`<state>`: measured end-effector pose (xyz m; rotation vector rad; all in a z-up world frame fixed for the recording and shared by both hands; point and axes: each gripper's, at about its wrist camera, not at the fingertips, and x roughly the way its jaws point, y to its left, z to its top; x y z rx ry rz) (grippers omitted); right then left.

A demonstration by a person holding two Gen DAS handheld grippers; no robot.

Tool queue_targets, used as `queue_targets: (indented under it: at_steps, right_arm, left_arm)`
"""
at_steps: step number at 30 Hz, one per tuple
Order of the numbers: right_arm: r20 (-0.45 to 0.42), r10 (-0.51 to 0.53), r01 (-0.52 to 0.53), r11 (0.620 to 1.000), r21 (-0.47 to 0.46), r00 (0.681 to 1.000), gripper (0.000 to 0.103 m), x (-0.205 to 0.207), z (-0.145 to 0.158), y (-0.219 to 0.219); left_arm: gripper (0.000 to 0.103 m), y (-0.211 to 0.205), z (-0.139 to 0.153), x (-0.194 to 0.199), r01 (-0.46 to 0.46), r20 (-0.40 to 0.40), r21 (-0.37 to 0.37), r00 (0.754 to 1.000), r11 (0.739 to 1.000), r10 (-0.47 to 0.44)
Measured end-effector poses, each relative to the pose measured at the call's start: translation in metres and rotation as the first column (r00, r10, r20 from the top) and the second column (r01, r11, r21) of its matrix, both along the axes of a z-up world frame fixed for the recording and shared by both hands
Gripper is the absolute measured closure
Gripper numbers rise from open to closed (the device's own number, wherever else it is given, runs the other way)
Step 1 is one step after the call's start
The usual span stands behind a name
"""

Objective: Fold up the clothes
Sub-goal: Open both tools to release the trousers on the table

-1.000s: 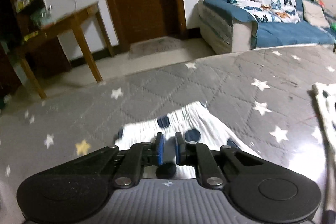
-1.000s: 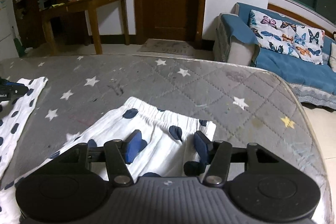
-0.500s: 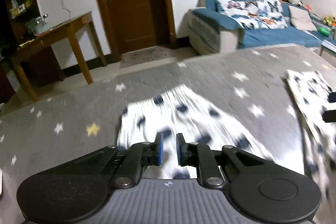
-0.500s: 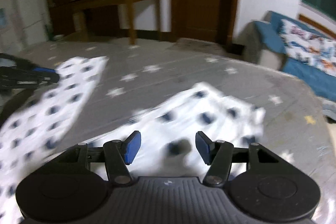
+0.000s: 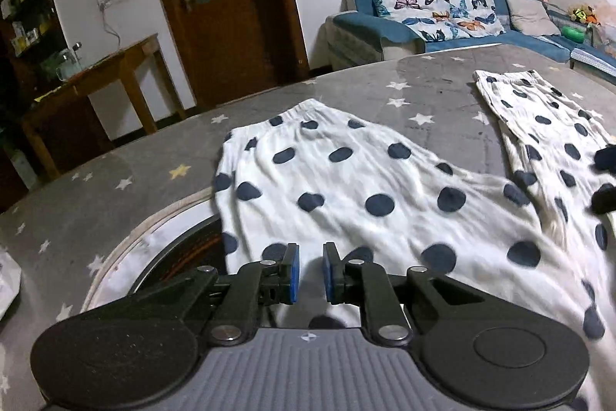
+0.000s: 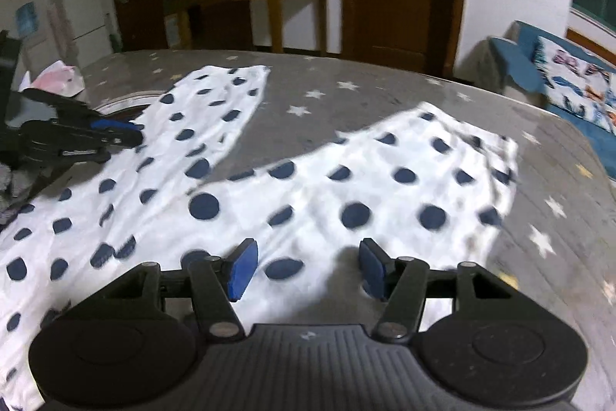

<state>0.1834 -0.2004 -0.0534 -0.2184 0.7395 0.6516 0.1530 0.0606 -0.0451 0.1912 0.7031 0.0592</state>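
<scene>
The polka-dot trousers (image 5: 346, 187) lie spread on the star-patterned bed (image 5: 115, 187), both legs splayed apart in a V, so no fold is finished yet; the legs must still be brought together and the length doubled. The left hand-held gripper (image 5: 307, 272) is nearly closed, with white cloth showing in the narrow gap, though a true pinch cannot be confirmed. The right hand-held gripper (image 6: 304, 268) hovers about half open over the cloth, holding nothing. Compared with a second ago, far more of the trousers fills both views, and both grippers have shifted sideways.

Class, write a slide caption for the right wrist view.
Right gripper, jaws apart, over polka-dot trousers spread on a star-patterned cover.
</scene>
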Motion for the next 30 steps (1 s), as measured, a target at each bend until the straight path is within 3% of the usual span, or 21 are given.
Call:
queue_targets:
  at_steps: [15, 19, 25, 30]
  right_arm:
    - [0.020, -0.167, 0.167, 0.986, 0.001, 0.986, 0.040, -0.041, 0.004, -0.048]
    - [0.034, -0.110, 0.109, 0.994, 0.024, 0.993, 0.039, -0.070, 0.013, -0.040]
    - [0.019, 0.026, -0.027, 0.998, 0.054, 0.999, 0.039, -0.112, 0.017, -0.013]
    - [0.036, 0.100, -0.101, 0.995, 0.020, 0.994, 0.039, -0.141, 0.012, 0.004]
  left_arm:
    - [0.085, 0.016, 0.013, -0.031, -0.088, 0.018, 0.022, 0.996, 0.996, 0.087]
    - [0.072, 0.000, 0.028, -0.055, -0.047, 0.045, 0.004, 0.998, 0.999, 0.047]
    - [0.072, -0.047, 0.028, -0.102, 0.093, 0.045, 0.015, 0.995, 0.996, -0.094]
    - [0.072, -0.070, 0.018, -0.132, 0.138, 0.046, 0.037, 0.989, 0.990, -0.140]
